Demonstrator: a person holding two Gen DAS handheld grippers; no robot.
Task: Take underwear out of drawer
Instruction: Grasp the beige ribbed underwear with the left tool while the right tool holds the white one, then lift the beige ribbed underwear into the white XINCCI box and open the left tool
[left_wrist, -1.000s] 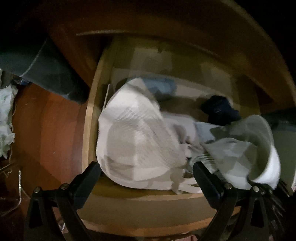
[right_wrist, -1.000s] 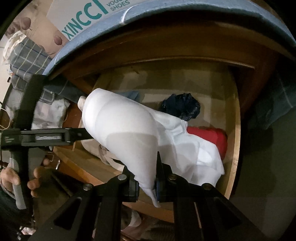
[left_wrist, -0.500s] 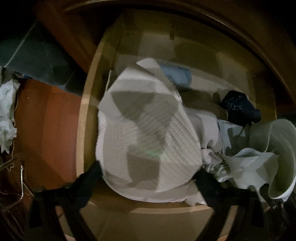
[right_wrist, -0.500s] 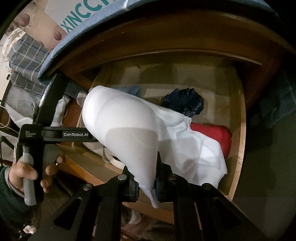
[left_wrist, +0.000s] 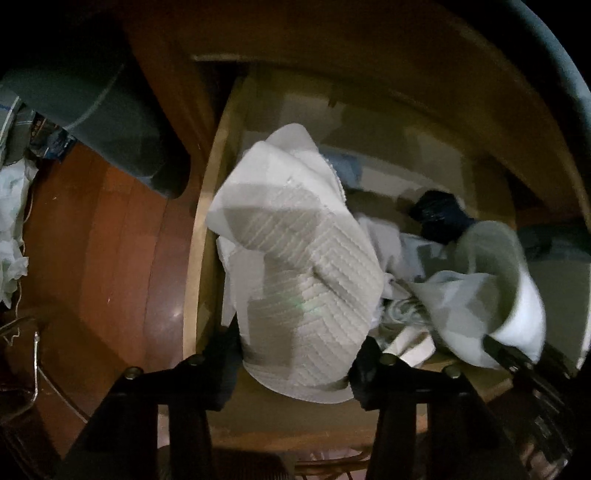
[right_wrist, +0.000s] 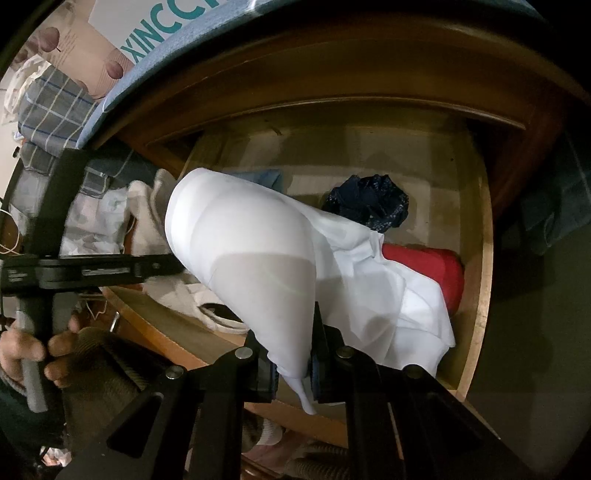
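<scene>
We've got the right gripper (right_wrist: 291, 363) clamped on a corner of the white underwear (right_wrist: 258, 266), which hangs just ahead of its fingers above the drawer (right_wrist: 480, 295). It's soft, light and floppy, so pinch a bunched fold. Left gripper (left_wrist: 295, 360) is spread wide around the ribbed white garment (left_wrist: 295, 266). The box up top reads "XINCC".

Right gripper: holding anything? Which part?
Yes. The right gripper is shut on the white underwear, pinching its narrow lower end; the rest hangs lifted over the drawer.
</scene>
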